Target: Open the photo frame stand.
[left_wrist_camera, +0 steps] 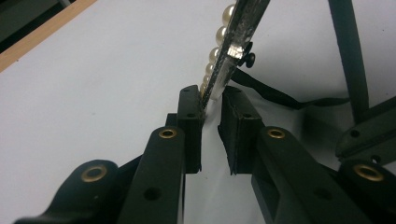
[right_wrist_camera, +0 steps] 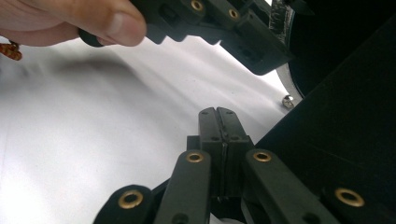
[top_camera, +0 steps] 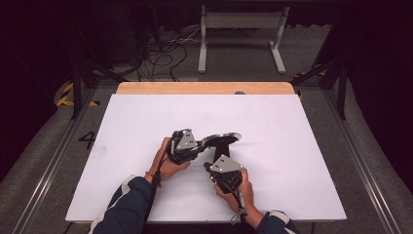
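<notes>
- Item: pearl-edged strip (left_wrist_camera: 233,28), flat and glittery, with a row of pearls (left_wrist_camera: 219,33) along one side. A black cord (left_wrist_camera: 275,95) with a small knob hangs from it. In the high view it runs out at about 2 o'clock from the left gripper (left_wrist_camera: 212,105), near the middle of the white table (top_camera: 146,126).
- Attached part: a black body (right_wrist_camera: 345,126) with a silvery rim, at 3 o'clock in the right gripper view. What the whole article is cannot be told.
- Progress, as judged: the strip's near end has been taken up. Any lifting, turning or placing is not yet done, and the second gripper has no hold.
- Left gripper, fingers: narrow, with the strip's end between the tips. The pearl side lies against one pad and the flat side against the other, which reads as a pinch on the strip.
- Right gripper (right_wrist_camera: 217,114), fingers: pads pressed flat together with nothing between them. It sits at about 5 o'clock from the left gripper, just beside the black body and not gripping it.
</notes>
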Motion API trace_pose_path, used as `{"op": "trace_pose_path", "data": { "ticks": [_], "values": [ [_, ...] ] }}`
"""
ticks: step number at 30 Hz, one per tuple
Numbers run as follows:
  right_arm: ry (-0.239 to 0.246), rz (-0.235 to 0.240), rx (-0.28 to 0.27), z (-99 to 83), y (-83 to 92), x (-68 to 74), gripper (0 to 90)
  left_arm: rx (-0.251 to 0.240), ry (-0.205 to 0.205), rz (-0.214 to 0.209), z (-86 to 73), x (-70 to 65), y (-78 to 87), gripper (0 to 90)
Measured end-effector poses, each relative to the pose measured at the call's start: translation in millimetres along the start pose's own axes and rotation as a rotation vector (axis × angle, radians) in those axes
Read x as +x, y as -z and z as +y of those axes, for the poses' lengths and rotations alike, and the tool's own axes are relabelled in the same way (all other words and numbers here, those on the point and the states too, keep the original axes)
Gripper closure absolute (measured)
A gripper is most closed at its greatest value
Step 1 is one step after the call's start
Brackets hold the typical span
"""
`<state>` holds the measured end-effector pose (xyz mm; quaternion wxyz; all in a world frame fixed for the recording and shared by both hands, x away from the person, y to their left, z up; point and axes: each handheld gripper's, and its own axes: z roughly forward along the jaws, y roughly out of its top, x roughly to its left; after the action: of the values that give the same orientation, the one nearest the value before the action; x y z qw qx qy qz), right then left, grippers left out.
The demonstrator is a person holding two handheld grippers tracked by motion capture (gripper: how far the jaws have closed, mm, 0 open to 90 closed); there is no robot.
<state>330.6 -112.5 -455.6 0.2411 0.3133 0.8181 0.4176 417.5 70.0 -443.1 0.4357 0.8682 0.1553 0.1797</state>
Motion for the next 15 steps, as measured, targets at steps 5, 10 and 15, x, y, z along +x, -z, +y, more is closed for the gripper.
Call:
{"op": "trace_pose_path", "data": {
  "ticks": [5,10,15],
  "values": [
    [0.004,-0.01,0.023,-0.7,0.5,0.9,90.0,0.008,-0.013,0.002,-0.3,-0.9,2.5,80.4],
    [-0.005,-0.003,0.032,-2.0,1.7,0.7,90.0,0.003,-0.001,-0.003,-0.7,-1.3,2.5,80.3],
    [-0.009,0.003,0.036,-3.4,3.7,-1.2,90.0,-0.013,0.01,-0.017,-0.6,-1.2,4.3,80.0]
  ]
}}
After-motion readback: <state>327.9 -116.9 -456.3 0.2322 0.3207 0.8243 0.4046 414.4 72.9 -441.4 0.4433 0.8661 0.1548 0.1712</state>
